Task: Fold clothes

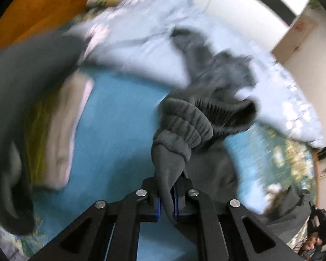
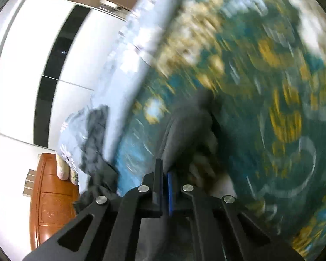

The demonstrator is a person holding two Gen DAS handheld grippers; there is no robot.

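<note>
In the left wrist view, the left tool (image 1: pixel 166 204) sits at 6 o'clock with its blue-padded fingers pressed together on a fold of the grey sweatpants (image 1: pixel 180 130), pinching the cloth just below the gathered elastic waistband. From that pinch the garment rises toward 12 o'clock and spreads toward 1 o'clock, its far legs draped over a pale blue quilt (image 1: pixel 145 43). At 9 o'clock a stack of folded clothes (image 1: pixel 62 130), beige and pink, lies on the bed's teal sheet (image 1: pixel 115 130), with a blurred dark grey garment (image 1: pixel 21 100) hanging close to the lens at the frame's left edge. Farther off, at 11 o'clock, stands an orange wooden headboard (image 1: pixel 38 6). In the right wrist view, the right tool (image 2: pixel 165 187) at 6 o'clock is pressed nearly closed on a grey fold of the same sweatpants (image 2: pixel 184 128), which runs up toward the centre over the blurred teal floral bedspread (image 2: pixel 271 87). Toward 8 o'clock dark grey clothing (image 2: pixel 95 134) lies on the quilt (image 2: pixel 128 50), beyond it the headboard (image 2: pixel 51 198) and a white wardrobe (image 2: pixel 21 65) at 10 o'clock.
</note>
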